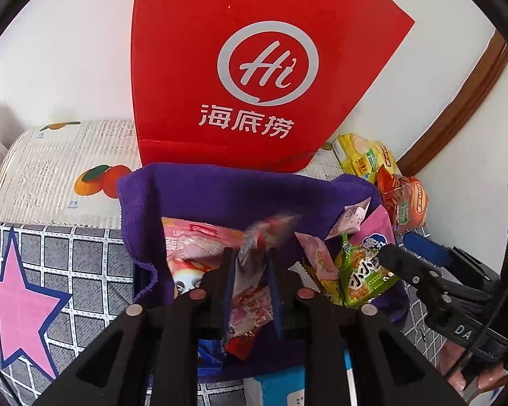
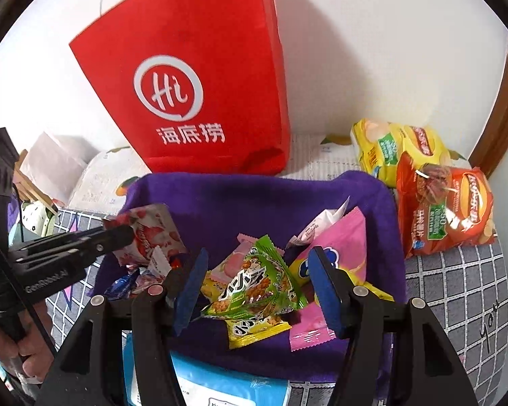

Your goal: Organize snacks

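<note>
Left claw (image 1: 250, 270) angled down, pinching strawberry packet (image 1: 250, 308); right claw (image 2: 257, 287) spread over green snack packet (image 2: 254, 287), purple cloth (image 2: 254, 199).

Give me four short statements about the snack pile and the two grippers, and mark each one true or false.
1. The red paper bag stands behind the purple cloth. True.
2. The right gripper grips the green snack packet. False: its jaws stand apart around it.
3. The left gripper has a pink-and-white packet between its jaws. True.
4. The orange chip bag lies on the purple cloth. False: it lies beside it.
</note>
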Demonstrator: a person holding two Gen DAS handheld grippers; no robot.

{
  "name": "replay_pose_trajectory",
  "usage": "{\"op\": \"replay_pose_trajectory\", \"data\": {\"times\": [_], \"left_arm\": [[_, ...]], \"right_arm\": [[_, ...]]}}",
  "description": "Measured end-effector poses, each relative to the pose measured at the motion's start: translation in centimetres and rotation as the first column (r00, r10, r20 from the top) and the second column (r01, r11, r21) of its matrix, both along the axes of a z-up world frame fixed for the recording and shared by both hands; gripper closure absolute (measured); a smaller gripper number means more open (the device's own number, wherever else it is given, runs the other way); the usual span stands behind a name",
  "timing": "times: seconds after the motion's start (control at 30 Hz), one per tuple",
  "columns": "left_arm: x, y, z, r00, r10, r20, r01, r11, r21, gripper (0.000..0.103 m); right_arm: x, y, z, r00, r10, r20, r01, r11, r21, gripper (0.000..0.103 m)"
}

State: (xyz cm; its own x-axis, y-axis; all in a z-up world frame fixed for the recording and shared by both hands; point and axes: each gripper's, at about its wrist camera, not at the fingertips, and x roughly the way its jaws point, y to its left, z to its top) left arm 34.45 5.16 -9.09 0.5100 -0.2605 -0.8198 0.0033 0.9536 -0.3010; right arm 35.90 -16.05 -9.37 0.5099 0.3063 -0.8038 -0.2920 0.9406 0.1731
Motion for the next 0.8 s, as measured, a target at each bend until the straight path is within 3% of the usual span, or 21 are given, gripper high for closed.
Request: {"op": "replay_pose_trajectory", "data": {"times": [0.07, 0.4, 0.5, 0.67, 0.8], "left_arm": [[-0.3, 0.0, 0.5, 1.0, 0.009, 0.011, -0.009, 1.0, 0.013, 0.058], [-2.5, -0.8, 4.1, 0.995, -0.009, 0.096, 0.003, 0.998, 0.068, 0.053], [-3.3, -1.2, 5.2, 0.993, -0.019, 0.118, 0.01, 0.997, 0.081, 0.052], [-6.1, -3.0, 7.6, 0.982, -0.05, 0.182, 0.028, 0.993, 0.118, 0.046], [-9.3, -4.0, 8.3, 0.979, -0.074, 0.189, 0.048, 0.989, 0.136, 0.043]], "right_arm": [[-0.4, 0.0, 0.7, 1.0, -0.004, 0.02, 0.005, 1.0, -0.005, 0.042], [-4.6, -0.2, 4.5, 0.995, -0.042, 0.088, 0.041, 0.999, 0.016, 0.042], [-6.9, -0.7, 5.5, 0.993, -0.068, 0.093, 0.067, 0.998, 0.005, 0.042], [-11.8, -2.9, 7.3, 0.983, -0.138, 0.119, 0.129, 0.989, 0.078, 0.041], [-15.5, -4.0, 8.2, 0.975, -0.169, 0.144, 0.164, 0.985, 0.047, 0.038]]}}
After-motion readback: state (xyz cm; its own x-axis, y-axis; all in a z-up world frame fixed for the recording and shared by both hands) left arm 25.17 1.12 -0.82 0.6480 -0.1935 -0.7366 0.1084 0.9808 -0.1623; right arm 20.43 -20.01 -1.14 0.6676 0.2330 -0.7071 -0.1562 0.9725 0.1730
